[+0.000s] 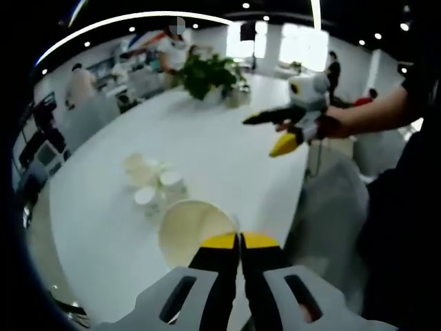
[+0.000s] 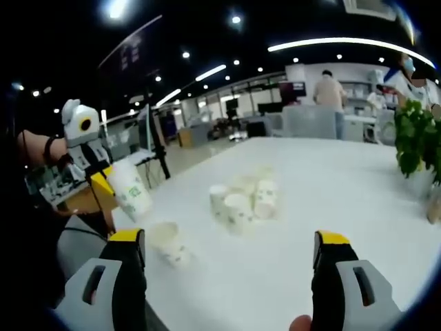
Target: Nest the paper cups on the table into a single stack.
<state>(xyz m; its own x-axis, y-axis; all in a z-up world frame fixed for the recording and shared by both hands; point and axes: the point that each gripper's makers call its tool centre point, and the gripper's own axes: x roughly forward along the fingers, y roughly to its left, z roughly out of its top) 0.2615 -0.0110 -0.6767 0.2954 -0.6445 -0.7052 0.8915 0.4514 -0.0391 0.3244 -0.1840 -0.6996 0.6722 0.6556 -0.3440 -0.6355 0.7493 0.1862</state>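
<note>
Several paper cups (image 2: 242,200) clustered on white table (image 2: 358,200); office behind.

Our left gripper (image 1: 240,240) has black jaws tipped yellow above grey slotted housings; our right gripper (image 2: 231,238) looks alike; a dark sleeve (image 1: 413,89) covers our arm.
</note>
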